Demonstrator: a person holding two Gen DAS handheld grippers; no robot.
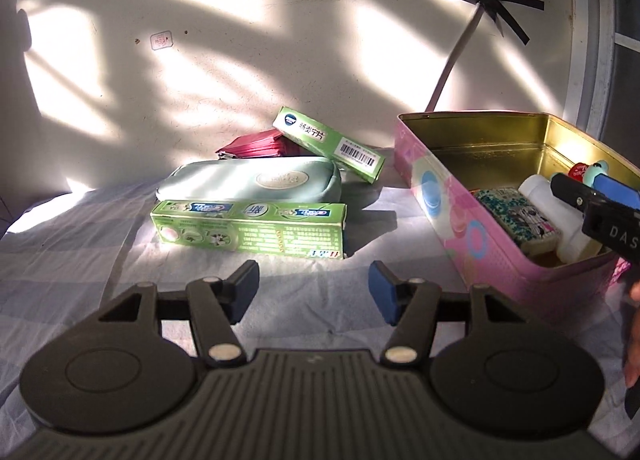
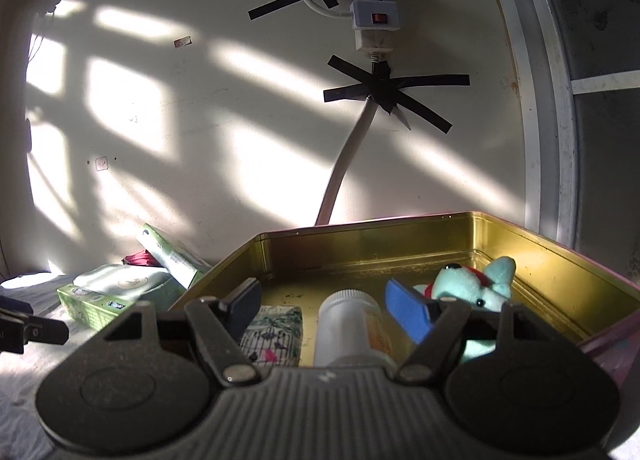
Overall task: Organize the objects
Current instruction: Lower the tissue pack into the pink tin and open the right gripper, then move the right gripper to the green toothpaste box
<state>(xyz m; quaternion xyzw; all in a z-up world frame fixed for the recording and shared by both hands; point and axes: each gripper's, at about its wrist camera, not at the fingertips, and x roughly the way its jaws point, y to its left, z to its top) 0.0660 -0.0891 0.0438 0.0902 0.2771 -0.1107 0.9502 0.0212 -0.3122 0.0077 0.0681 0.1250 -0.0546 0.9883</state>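
Hovering over the open pink tin (image 2: 400, 238), the right gripper (image 2: 322, 306) has its fingers spread wide and holds nothing. Between them lies a white bottle (image 2: 346, 324); by the left finger sits a patterned little box (image 2: 276, 334), and just beyond the right finger a teal plush toy (image 2: 476, 284). My read: this looks like the moment after a drop-off, with three things in the tin and more waiting outside.

Over to the left gripper (image 1: 314, 290), fingers also spread, empty, low over the cloth-covered counter (image 1: 80, 252). Straight ahead of them lies a green toothpaste carton (image 1: 250, 226), long side facing the fingers. Beyond it, a pale green zip pouch (image 1: 250, 182), then a red pouch (image 1: 256, 146) and a second green carton (image 1: 330, 144) leaning on the pile.

Next, I'd say, the left gripper needs to push forward and close across the nearest carton's narrow width, then swing right to the tin.

Readable print: Chinese characters and a barcode on the leaning carton, "DAS" on the right gripper's body. The toothpaste branding is too small to read.
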